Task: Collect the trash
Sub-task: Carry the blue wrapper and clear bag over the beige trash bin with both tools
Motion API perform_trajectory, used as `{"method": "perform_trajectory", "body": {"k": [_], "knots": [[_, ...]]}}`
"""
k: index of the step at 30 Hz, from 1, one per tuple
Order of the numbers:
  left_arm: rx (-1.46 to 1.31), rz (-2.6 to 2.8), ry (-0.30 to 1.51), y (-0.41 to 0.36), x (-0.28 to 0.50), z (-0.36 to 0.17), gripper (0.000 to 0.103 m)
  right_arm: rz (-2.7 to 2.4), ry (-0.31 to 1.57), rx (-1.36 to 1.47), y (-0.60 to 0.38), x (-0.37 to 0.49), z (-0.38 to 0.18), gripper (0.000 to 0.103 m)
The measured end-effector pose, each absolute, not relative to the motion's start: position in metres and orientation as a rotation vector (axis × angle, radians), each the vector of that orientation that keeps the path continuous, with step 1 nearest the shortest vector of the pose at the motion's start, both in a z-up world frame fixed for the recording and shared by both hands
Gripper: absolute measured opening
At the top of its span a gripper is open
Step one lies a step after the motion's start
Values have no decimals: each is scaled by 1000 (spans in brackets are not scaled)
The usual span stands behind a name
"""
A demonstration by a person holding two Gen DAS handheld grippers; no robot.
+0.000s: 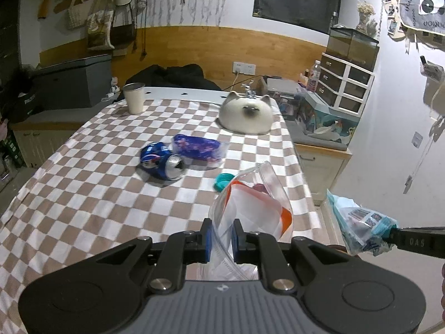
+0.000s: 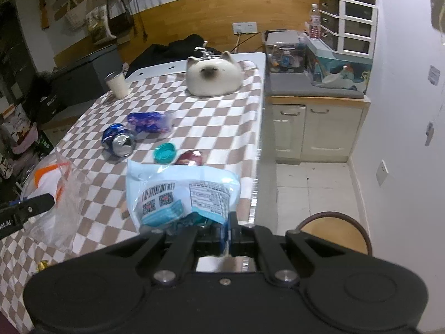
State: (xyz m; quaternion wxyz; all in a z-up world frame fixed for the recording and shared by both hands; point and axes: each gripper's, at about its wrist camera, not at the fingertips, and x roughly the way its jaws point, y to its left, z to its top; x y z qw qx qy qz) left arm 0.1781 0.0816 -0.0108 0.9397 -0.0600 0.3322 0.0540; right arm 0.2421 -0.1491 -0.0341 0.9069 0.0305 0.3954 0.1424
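Checked tablecloth (image 2: 194,117), wrapper (image 2: 180,192) past edge

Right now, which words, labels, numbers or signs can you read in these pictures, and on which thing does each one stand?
"DAS": on the right gripper arm, seen from the left wrist.
"LAI": partly cut off, on the left gripper arm, seen from the right wrist.
Light blue wrapper: barcode, two QR codes and a printed table, too small to read.
Blue can: logo blurred, not readable.
Dark box: white word, too blurred.
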Motion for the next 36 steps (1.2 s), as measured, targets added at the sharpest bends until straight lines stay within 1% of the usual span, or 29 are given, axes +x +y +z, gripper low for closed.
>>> {"method": "perform_trajectory", "body": {"k": [10,19,30,36], "knots": [[-113,100,708,9,220,-16,15,267,846,87,-231,282,-50,3],[-126,82,748,-48,264,-34,15,246,903,105,-295,324,-75,3],[-146,-49,867,-122,317,-81,15,151,997,133,-368,353,-117,3],[-134,-128,951,-157,347,-113,15,85,1079,156,-398,363,-151,3]]}}
